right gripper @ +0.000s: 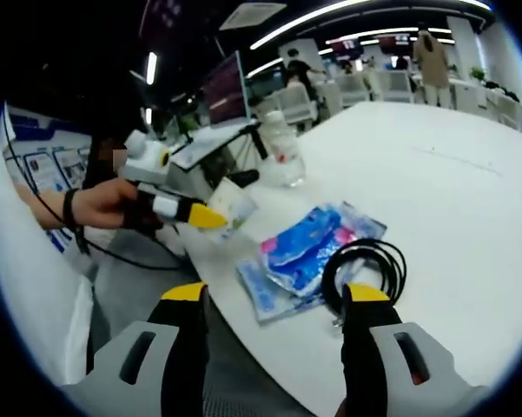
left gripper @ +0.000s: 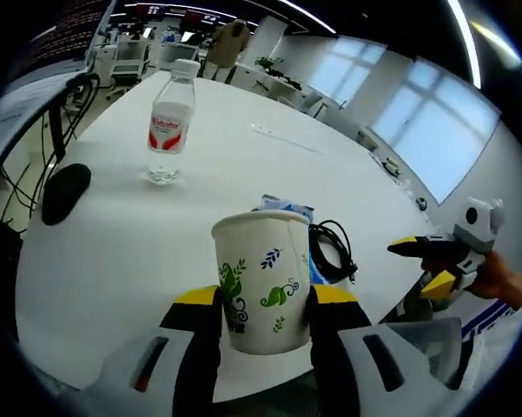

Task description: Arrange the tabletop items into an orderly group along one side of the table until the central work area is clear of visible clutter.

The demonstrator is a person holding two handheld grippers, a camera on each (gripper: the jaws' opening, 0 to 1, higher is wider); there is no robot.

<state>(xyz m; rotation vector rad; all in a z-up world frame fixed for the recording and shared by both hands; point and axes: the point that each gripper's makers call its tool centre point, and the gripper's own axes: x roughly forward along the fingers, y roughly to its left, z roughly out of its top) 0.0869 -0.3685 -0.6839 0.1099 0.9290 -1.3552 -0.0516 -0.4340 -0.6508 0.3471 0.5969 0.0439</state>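
My left gripper (left gripper: 265, 297) is shut on a white paper cup (left gripper: 262, 278) with green leaf prints, held upright over the near edge of the white table (left gripper: 243, 165). Behind the cup lie a blue packet (left gripper: 287, 207) and a coiled black cable (left gripper: 333, 250). In the right gripper view, blue packets (right gripper: 308, 248) and the cable (right gripper: 365, 269) lie just ahead of my open right gripper (right gripper: 274, 295), nothing between its fingers. The left gripper (right gripper: 187, 211) with the cup (right gripper: 233, 207) sits to the left, at the table's edge. My right gripper (left gripper: 434, 262) shows off the table's right side.
A clear water bottle (left gripper: 171, 122) with a red label stands far left on the table; it also shows as the bottle (right gripper: 282, 152). A black mouse (left gripper: 65, 191) lies near the left edge. A thin pen-like item (left gripper: 282, 139) lies far back. Monitors (right gripper: 226, 87) and cables stand beyond.
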